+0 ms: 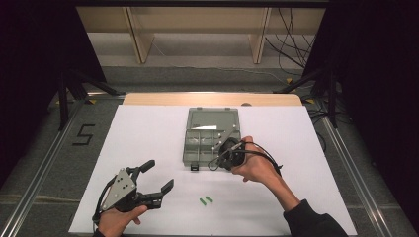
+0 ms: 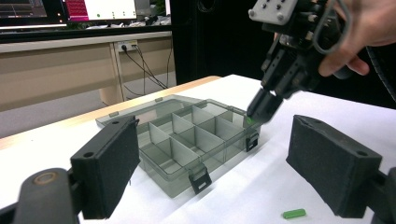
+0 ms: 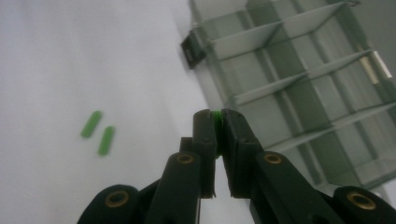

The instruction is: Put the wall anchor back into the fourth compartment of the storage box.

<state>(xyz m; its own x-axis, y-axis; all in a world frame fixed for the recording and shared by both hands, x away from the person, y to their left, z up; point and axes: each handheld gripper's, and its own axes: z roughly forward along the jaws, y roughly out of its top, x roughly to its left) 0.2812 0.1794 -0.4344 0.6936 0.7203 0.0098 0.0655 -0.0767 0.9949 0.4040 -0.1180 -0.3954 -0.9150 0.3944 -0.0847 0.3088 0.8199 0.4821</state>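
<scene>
The right gripper view showed the right tongs (image 3: 218,122) pinching a green piece (image 3: 216,115) beside the box (image 3: 299,88), while the left tongs (image 1: 157,176) gaped empty.

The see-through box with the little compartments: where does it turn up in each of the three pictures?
High view: the compartment box lies at the table's centre, lid open away from the person.
Left gripper view: mid-frame, between the two black jaws, seen from its latch side.
Right gripper view: upper right, beyond the closed jaws.
Shared landmark: the black latch on the box's front edge.
</scene>
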